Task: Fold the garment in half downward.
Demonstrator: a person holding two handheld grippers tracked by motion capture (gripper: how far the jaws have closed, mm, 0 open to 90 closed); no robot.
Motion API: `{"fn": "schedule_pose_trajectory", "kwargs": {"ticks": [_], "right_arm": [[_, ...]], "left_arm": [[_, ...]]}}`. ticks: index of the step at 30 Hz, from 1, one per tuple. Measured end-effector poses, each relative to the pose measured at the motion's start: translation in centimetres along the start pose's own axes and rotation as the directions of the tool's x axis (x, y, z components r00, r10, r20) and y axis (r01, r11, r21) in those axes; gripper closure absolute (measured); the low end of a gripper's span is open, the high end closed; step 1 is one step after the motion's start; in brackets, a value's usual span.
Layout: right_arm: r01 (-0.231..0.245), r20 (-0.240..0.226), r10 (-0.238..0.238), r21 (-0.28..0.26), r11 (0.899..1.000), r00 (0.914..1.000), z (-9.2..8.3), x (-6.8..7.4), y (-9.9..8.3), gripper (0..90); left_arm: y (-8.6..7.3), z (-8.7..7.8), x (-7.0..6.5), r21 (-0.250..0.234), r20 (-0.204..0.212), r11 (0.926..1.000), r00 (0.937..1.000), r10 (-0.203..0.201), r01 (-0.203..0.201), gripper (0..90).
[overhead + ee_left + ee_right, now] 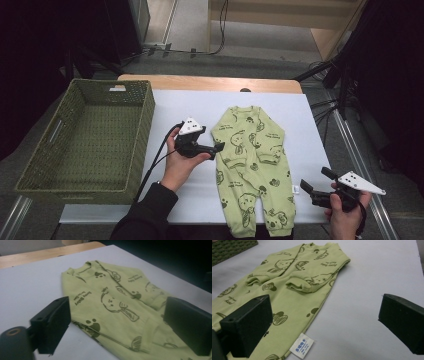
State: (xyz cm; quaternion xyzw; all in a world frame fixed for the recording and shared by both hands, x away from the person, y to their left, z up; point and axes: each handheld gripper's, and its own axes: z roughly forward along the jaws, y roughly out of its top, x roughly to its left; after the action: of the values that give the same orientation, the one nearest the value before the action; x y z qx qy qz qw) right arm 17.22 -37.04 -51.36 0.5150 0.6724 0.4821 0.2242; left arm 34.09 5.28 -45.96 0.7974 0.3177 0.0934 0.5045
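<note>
Romper: green baby romper point(252, 167) lay flat on the white sheet point(310, 120), between both grippers, sleeves folded in.
Left gripper point(216, 148): jaws apart, nothing held, right at the romper's side edge.
Right gripper point(306, 187): gaping, empty, beside the care label point(301, 345).
Handling: soft, light, floppy, probably bunches, so I'd pinch a side hem.
Basket point(80, 135): beyond the left gripper.

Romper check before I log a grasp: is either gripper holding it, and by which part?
Nothing is held. The left gripper is open beside the romper, near its sleeve; the right gripper is open by the leg edge, near the white tag.
</note>
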Motion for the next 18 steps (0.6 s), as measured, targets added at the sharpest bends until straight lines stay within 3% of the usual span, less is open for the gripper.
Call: {"fn": "schedule_pose_trajectory", "kwargs": {"ticks": [8, 10, 13, 18], "right_arm": [[-0.003, -0.003, 0.003, -0.002, 1.0, 1.0, 0.0, -0.1, 0.0, 0.0], [-0.003, -0.003, 0.003, 0.002, 1.0, 1.0, 0.0, 0.0, 0.0, 0.0], [-0.001, -0.003, 0.001, 0.007, 1.0, 1.0, 0.0, -0.1, -0.1, 0.0], [-0.002, -0.002, 0.002, 0.004, 1.0, 1.0, 0.0, 0.0, 0.0, 0.0]], "left_arm": [[1.0, 3.0, 1.5, 0.065, -0.054, 0.9962, 0.997, -0.056, 0.059, 27.4], [1.2, 3.8, 2.2, 0.07, -0.063, 0.9934, 0.9942, -0.087, 0.091, 30.7], [1.4, 4.8, 3.1, 0.082, -0.072, 0.9895, 0.9909, -0.113, 0.119, 33.6], [1.7, 6.5, 4.1, 0.122, -0.093, 0.9836, 0.9882, -0.122, 0.133, 36.5]]}}
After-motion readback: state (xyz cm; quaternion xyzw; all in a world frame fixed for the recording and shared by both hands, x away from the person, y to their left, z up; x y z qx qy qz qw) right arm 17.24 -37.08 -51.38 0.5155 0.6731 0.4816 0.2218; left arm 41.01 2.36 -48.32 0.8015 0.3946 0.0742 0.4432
